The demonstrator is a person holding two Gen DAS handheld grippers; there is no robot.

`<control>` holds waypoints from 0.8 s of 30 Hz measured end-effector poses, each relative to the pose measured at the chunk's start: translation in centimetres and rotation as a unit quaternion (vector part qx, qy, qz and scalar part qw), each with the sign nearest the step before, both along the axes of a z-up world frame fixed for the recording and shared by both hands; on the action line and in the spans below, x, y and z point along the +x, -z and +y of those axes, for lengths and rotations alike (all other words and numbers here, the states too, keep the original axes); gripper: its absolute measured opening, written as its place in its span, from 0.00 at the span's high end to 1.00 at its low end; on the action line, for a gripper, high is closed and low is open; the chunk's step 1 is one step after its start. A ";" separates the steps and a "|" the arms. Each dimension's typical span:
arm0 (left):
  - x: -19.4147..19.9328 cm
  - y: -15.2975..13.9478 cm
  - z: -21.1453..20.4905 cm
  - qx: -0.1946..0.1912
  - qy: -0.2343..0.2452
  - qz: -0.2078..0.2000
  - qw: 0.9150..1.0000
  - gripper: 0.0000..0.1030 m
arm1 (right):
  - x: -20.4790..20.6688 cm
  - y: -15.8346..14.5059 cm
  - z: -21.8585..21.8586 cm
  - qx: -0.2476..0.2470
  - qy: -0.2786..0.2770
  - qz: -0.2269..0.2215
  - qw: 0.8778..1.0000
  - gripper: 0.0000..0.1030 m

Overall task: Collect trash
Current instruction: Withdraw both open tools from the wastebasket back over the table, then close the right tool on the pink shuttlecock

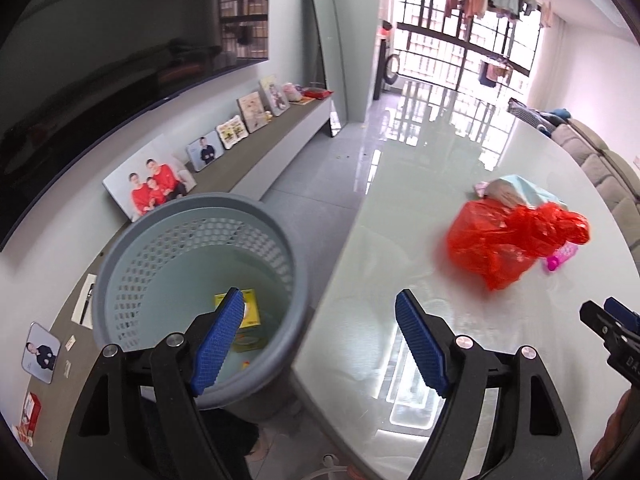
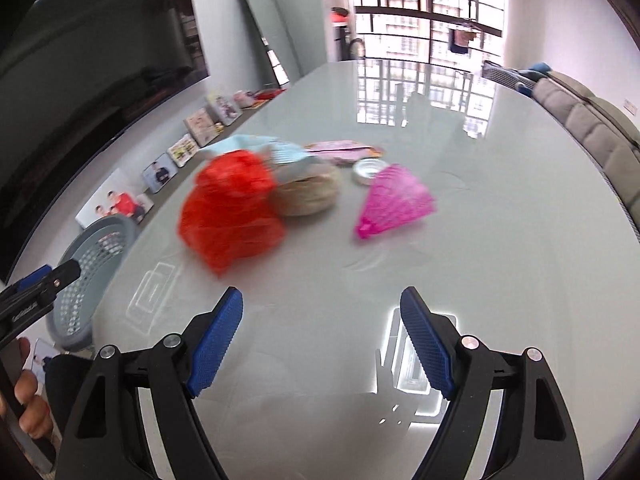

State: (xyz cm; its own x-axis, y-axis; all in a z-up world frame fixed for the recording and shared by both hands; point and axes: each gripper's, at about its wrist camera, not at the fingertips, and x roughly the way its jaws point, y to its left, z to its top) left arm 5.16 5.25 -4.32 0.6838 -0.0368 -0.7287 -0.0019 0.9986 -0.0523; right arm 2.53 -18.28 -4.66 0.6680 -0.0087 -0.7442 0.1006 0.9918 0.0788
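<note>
The left gripper (image 1: pixel 320 344) is spread wide and holds nothing; it hangs over the table edge, one finger above the grey basket (image 1: pixel 120 248), which stands beside the table and holds a yellow box (image 1: pixel 250 312). The right gripper (image 2: pixel 322 344) is also spread and empty, above the glossy table (image 2: pixel 500 260). The writing on the tools is too small to read. Ahead lies the trash: a red plastic bag (image 2: pixel 228 220), a pink wrapper (image 2: pixel 394 200), a round beige thing (image 2: pixel 306 196) and a small tin (image 2: pixel 368 170). Bare table lies between the grippers and this pile. Framed photos (image 1: pixel 150 188) lean against the wall.
</note>
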 end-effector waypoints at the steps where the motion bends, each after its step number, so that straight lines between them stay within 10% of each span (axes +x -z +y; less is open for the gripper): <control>1: 0.0 0.0 -0.7 0.000 0.007 -0.002 1.000 0.25 | 0.3 0.2 -0.8 0.000 0.008 0.002 1.000 0.25; 24: 2.4 0.9 -4.6 0.002 0.036 0.006 0.999 0.16 | 10.1 3.2 -7.3 -0.007 0.100 0.033 0.994 0.25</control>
State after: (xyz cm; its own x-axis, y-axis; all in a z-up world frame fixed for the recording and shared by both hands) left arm 7.57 0.63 -5.18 0.6710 -0.0830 -0.7368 0.0697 0.9964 -0.0487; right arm 12.64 -25.57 -7.87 0.6023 -0.1460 -0.7848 0.2999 0.9525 0.0529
